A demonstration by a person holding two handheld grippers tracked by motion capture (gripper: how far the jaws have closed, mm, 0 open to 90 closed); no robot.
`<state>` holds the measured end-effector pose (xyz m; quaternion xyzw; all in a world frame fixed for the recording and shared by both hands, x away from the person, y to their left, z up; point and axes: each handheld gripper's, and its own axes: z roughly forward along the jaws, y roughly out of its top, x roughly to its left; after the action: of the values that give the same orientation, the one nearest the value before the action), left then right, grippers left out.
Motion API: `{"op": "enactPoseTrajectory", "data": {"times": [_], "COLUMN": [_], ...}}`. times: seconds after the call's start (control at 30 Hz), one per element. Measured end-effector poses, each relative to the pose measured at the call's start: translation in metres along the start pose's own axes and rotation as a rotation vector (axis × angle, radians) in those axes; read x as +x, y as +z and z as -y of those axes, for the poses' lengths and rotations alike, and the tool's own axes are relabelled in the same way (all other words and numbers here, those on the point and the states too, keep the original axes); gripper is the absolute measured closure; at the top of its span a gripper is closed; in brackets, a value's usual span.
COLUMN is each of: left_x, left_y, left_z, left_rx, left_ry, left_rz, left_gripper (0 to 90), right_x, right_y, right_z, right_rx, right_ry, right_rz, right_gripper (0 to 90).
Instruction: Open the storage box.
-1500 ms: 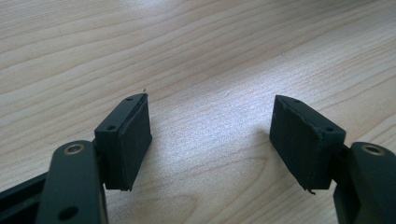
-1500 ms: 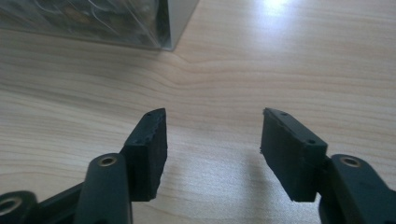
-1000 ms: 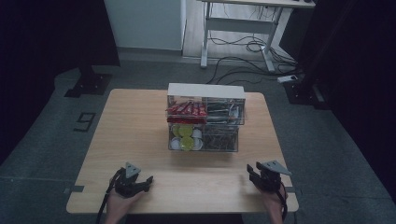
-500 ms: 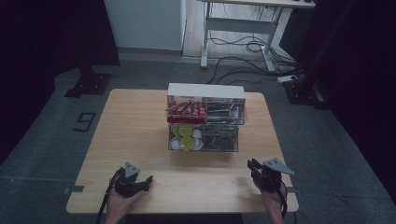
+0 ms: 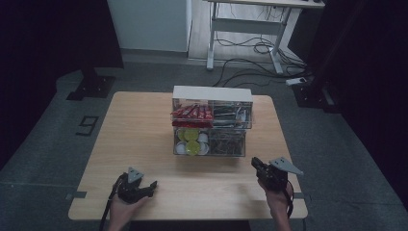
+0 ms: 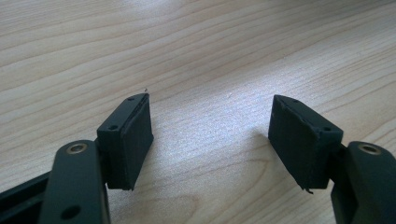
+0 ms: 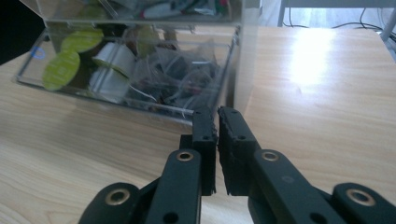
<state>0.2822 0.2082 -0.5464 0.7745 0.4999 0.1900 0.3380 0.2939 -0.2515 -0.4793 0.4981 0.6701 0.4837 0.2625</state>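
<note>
The left gripper rests low on the table, jaws wide apart and empty; the right gripper, jaws together on nothing, faces the clear drawer organiser; pushed forward, it could shove the open lower drawer.

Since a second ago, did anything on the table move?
Only a little: the right gripper slid slightly to the left, toward the clear organizer, with its jaws shut on nothing. The left gripper stayed in place, open above the bare table. The organizer and its contents did not move.
</note>
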Motion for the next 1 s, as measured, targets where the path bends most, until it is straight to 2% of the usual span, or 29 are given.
{"op": "enactPoseTrajectory", "data": {"times": [0.47,0.7,1.0], "left_x": [0.0,0.0,0.0], "left_y": [0.0,0.0,0.0], "left_z": [0.0,0.0,0.0], "left_rx": [0.0,-0.001,-0.001], "left_ry": [-0.001,-0.003,-0.002], "left_rz": [-0.004,0.001,-0.003], "left_gripper": [31.1,30.7,30.7], "right_x": [0.021,0.032,0.04], "right_y": [0.01,0.019,0.027], "right_z": [-0.02,-0.019,-0.013], "right_rx": [-0.029,-0.042,-0.021], "right_ry": [-0.017,-0.025,-0.039], "right_rz": [-0.06,-0.102,-0.135], "right_gripper": [88.2,88.6,89.2]}}
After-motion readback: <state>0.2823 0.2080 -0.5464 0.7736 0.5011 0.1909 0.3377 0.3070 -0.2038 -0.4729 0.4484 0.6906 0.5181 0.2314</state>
